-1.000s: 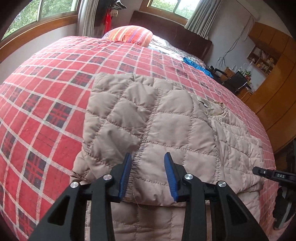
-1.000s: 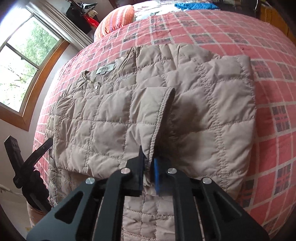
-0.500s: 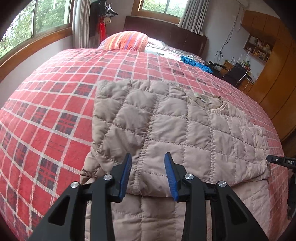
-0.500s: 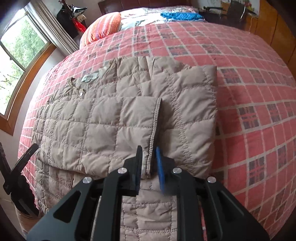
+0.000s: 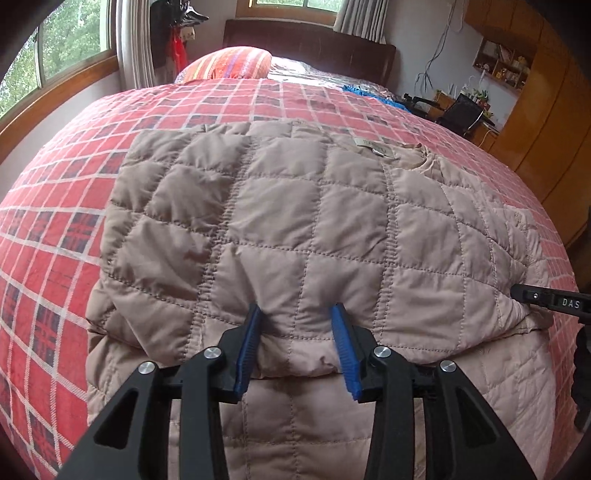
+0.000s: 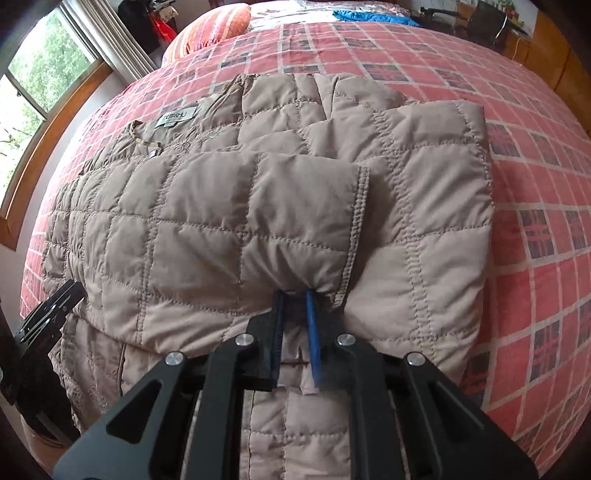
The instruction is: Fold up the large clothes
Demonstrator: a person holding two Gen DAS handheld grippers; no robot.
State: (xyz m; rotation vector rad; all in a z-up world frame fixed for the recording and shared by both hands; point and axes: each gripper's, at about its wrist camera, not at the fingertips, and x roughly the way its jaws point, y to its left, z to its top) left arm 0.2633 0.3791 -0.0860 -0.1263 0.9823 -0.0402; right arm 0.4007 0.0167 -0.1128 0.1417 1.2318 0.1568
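Observation:
A beige quilted jacket (image 5: 314, 221) lies on the red plaid bed (image 5: 66, 229), collar label away from me, with one sleeve (image 6: 229, 229) folded across its body. My left gripper (image 5: 296, 314) is open, its blue pads (image 5: 254, 332) pressed against the near edge of the folded layer, which bulges between them. My right gripper (image 6: 294, 295) is shut on the sleeve's near edge just left of the cuff (image 6: 356, 229), and the fabric puckers at the tips. Each view shows the other gripper at its side edge: the right gripper (image 5: 550, 301) and the left gripper (image 6: 51, 310).
A striped orange pillow (image 5: 229, 62) and a dark headboard (image 5: 310, 40) are at the far end. A blue cloth (image 6: 369, 14) lies on the bed's far right. Windows (image 5: 55, 48) line the left wall, and wooden cabinets (image 5: 546, 110) stand on the right.
Both grippers have dropped closer to the jacket. The sleeve now lies flatter across the body. The left pads have come up against the folded edge. The right gripper now sits left of the cuff.

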